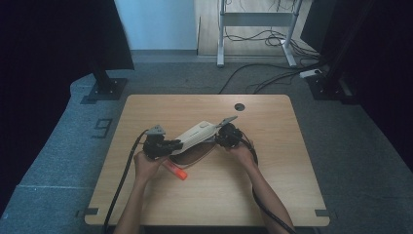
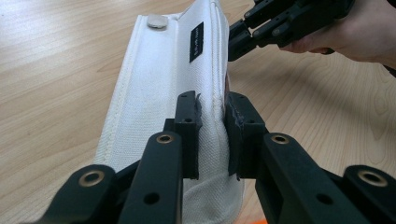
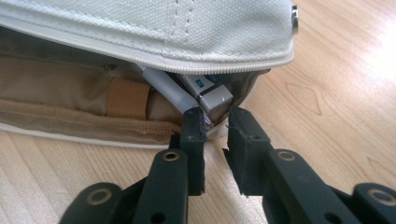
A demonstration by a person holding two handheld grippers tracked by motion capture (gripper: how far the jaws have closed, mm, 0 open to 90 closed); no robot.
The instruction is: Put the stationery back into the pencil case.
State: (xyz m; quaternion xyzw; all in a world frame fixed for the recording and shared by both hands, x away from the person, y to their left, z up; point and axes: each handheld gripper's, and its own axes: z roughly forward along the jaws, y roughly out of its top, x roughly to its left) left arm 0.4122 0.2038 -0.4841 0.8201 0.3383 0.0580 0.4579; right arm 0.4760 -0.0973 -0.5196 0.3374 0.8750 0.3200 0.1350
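A white canvas pencil case (image 1: 197, 134) lies open in the middle of the table, its upper flap lifted. My left gripper (image 2: 212, 126) is shut on the flap's seamed edge (image 2: 217, 100) at the case's left end (image 1: 179, 143). My right gripper (image 3: 216, 130) is at the case's other end, at the mouth of the opening, its jaws shut with nothing clearly between them. Inside the tan lining (image 3: 70, 88) I see a grey pen (image 3: 166, 86) and a small boxed item (image 3: 210, 95) just beyond the right gripper's fingertips. In the left gripper view the right gripper (image 2: 233, 39) touches the flap's far edge.
An orange marker (image 1: 176, 170) lies on the wooden table (image 1: 209, 200) just in front of the case, by the left hand. A round cable hole (image 1: 239, 107) is near the far edge. Beyond the table stand a desk frame (image 1: 221, 34) and floor cables (image 1: 272, 78).
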